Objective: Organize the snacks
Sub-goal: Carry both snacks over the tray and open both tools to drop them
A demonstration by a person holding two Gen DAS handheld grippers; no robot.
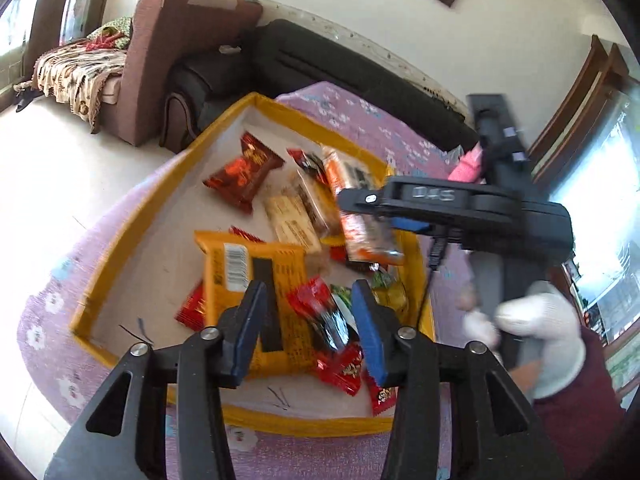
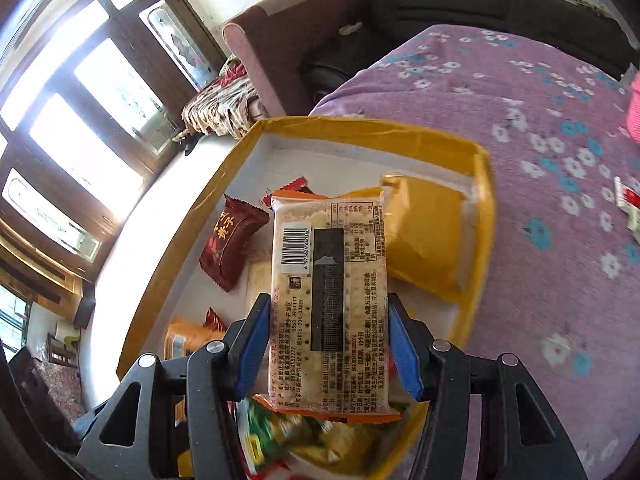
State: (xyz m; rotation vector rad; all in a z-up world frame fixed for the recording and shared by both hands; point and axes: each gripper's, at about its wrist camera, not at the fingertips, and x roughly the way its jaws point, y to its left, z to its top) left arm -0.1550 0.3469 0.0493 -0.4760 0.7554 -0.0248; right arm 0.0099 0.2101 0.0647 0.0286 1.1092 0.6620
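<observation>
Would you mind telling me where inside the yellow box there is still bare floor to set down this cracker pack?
Bare floor runs along the box wall left of the maroon packet, and down to the corner beside the orange pack. The far corner is also open. The middle and right side are crowded with piled snacks. The cracker pack sits in the right tongs.

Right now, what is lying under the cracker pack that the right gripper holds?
Under the cracker pack, inside the box, lie a yellow packet and green wrappers. The pack covers what lies directly below its middle.
</observation>
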